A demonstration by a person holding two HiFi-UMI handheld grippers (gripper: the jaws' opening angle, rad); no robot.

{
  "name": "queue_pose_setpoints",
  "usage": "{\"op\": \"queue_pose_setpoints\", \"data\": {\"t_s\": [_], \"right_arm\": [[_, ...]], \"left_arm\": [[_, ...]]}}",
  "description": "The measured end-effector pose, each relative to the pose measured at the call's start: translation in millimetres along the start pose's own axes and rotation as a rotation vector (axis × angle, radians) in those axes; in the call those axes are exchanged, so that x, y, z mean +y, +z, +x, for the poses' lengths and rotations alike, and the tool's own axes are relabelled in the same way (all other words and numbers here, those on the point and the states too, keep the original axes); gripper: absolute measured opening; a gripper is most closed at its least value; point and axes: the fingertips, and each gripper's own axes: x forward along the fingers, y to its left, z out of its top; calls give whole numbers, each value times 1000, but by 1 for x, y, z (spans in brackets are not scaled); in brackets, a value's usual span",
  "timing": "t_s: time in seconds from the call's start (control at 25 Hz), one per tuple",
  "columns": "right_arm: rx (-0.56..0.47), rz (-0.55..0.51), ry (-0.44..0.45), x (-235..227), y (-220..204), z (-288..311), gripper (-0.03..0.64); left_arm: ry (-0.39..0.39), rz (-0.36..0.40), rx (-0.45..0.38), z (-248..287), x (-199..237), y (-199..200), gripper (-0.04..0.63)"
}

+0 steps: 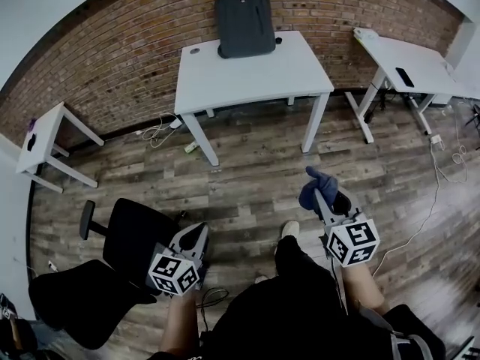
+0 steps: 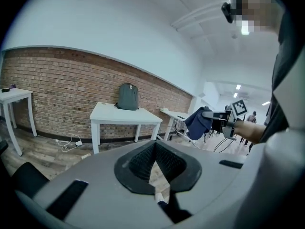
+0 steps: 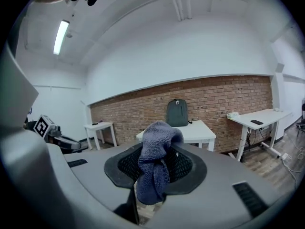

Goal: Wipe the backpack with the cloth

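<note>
**Asker:** What is in front of you, biggest first?

**Me:** One brick wall (image 1: pixel 135 66) runs across the back, above a wood-plank floor (image 1: pixel 247 178). Three white tables stand along the wall: the centre table (image 1: pixel 255 77), the right table (image 1: pixel 420 70) and the small left table (image 1: pixel 41 137). One black office chair (image 1: pixel 127 238) sits at my left side.

**Asker:** Where is the backpack?

**Me:** There is one grey backpack (image 1: pixel 244 21). It stands upright at the middle of the centre table's back edge, with its back against the bricks.

**Asker:** Is there anything on the other tables?

**Me:** One dark flat thing (image 1: pixel 403 76) lies near the middle of the right table. It is likely a phone, but it is too small to be sure.

**Asker:** And the cloth?

**Me:** There is one blue cloth (image 3: pixel 155 161), and my right gripper (image 1: pixel 324 201) is clenched on it. It bunches over the jaw tips and hangs down between the pads. It is out over the floor, well apart from the backpack.

**Asker:** What about your other claw?

**Me:** The jaws of my left gripper (image 1: pixel 196 235) are closed tip to tip, and nothing is held between them.

**Asker:** How are your arms placed?

**Me:** Both forearms are low in front of my body. Both claws point ahead toward the centre table and are well apart from each other. The left one is above the chair's seat edge, and the right one is out to the right of my shoe (image 1: pixel 289 229).
</note>
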Motion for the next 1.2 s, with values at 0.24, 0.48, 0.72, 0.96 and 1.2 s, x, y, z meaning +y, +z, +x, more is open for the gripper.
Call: {"op": "queue_pose_setpoints", "data": {"t_s": [0.24,0.48,0.72,0.96,1.2], "right_arm": [[0,-8,-23,48,-17,-59,103],[6,-24,-43,70,-20,-95,103],[-13,-35,-39,80,-17,-109,103],[-47,-31,-51,66,-15,-124,103],[-49,-32,-59,41,-16,-139,102]], "left_arm": [[-40,7,-2,-52,-18,-28,-3],[-49,-9,-16,-80,-24,-43,-3],[-48,-12,-31,-89,-24,-44,-3],[-57,11,-29,-84,-39,-42,-3],[-48,14,-26,-73,-63,-41,-3]]}}
